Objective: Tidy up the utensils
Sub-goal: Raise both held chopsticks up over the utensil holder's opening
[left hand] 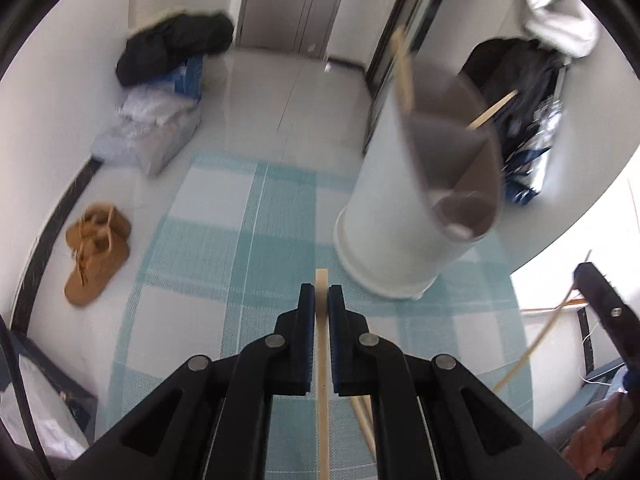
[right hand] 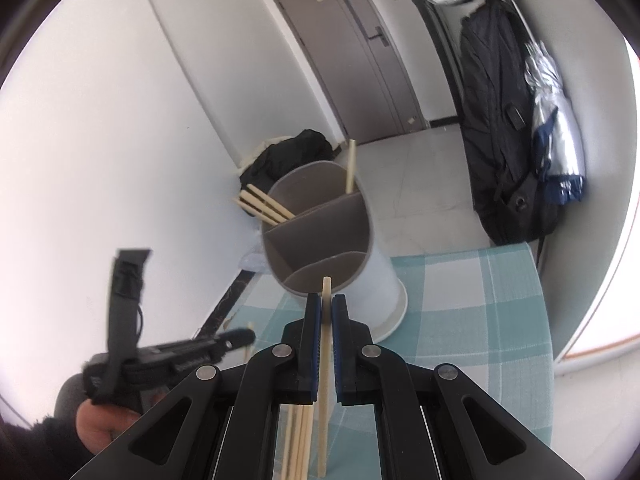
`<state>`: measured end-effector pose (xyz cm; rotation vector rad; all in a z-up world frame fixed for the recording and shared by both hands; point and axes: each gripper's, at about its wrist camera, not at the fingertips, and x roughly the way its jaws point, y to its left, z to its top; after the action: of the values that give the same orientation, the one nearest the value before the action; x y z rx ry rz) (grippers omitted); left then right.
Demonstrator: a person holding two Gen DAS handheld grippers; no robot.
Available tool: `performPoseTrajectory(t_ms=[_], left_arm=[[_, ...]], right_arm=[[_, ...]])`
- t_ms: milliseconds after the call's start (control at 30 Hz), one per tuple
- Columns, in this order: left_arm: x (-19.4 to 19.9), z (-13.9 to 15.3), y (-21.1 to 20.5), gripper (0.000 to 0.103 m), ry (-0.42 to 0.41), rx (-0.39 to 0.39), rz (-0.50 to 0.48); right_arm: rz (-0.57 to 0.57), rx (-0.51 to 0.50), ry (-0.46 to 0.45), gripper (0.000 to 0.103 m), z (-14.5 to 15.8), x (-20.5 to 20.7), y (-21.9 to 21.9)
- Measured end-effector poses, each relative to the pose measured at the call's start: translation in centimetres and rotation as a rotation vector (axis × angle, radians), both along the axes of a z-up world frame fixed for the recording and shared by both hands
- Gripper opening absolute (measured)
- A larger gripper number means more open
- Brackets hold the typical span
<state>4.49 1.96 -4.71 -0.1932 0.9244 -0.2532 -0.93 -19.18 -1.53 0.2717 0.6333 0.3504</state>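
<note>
In the left wrist view my left gripper (left hand: 320,294) is shut on a pale wooden chopstick (left hand: 322,364), whose tip pokes out just past the pads. A white utensil holder (left hand: 394,216) with a grey divided inside stands ahead to the right, with chopsticks (left hand: 405,70) leaning in it. My right gripper (right hand: 326,302) is shut on another chopstick (right hand: 325,344), whose tip reaches the holder's (right hand: 380,276) near rim. Three chopsticks (right hand: 266,205) rest in its far left compartment. Several loose chopsticks (right hand: 298,440) lie under the right gripper. The left gripper (right hand: 242,337) appears at the left, in a hand.
The teal checked tablecloth (left hand: 224,248) covers a round table; its edge curves close behind the holder. On the floor are tan shoes (left hand: 98,254), a black garment on bags (left hand: 176,46) and a black backpack (right hand: 500,140) with a folded umbrella (right hand: 556,140). A grey door (right hand: 360,60) is behind.
</note>
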Motion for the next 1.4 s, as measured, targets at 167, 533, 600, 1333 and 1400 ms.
performPoseTrajectory(t_ms=[167,533,600,1333,1400], left_arm=[[-3.2,3.4,-0.5,0.003,-0.167,-0.032,-0.036],[-5.3,6.5,-0.1,0.002,-0.259,-0.026,-0.107],[-5.6,6.9,-0.5,0.002,-0.261,-0.006,-0.124],[-5.1,11.7,-1.8,0.002,-0.237,0.001,-0.201],[-4.5,12.6,-1.8,0.002,-0.24,-0.006,-0.198]], right_arm=[[0.037,-0.08,-0.08,0.005,1.3,-1.9,2.0],[0.012,-0.175,-0.148,0.004,2.0,-5.0,4.1],[0.005,-0.184,-0.153,0.004,2.1,-5.2,4.1],[-0.068,-0.135,-0.186,0.004,4.9,-6.3,3.8],[-0.071,-0.125,-0.191,0.004,5.5,-6.1,3.7]])
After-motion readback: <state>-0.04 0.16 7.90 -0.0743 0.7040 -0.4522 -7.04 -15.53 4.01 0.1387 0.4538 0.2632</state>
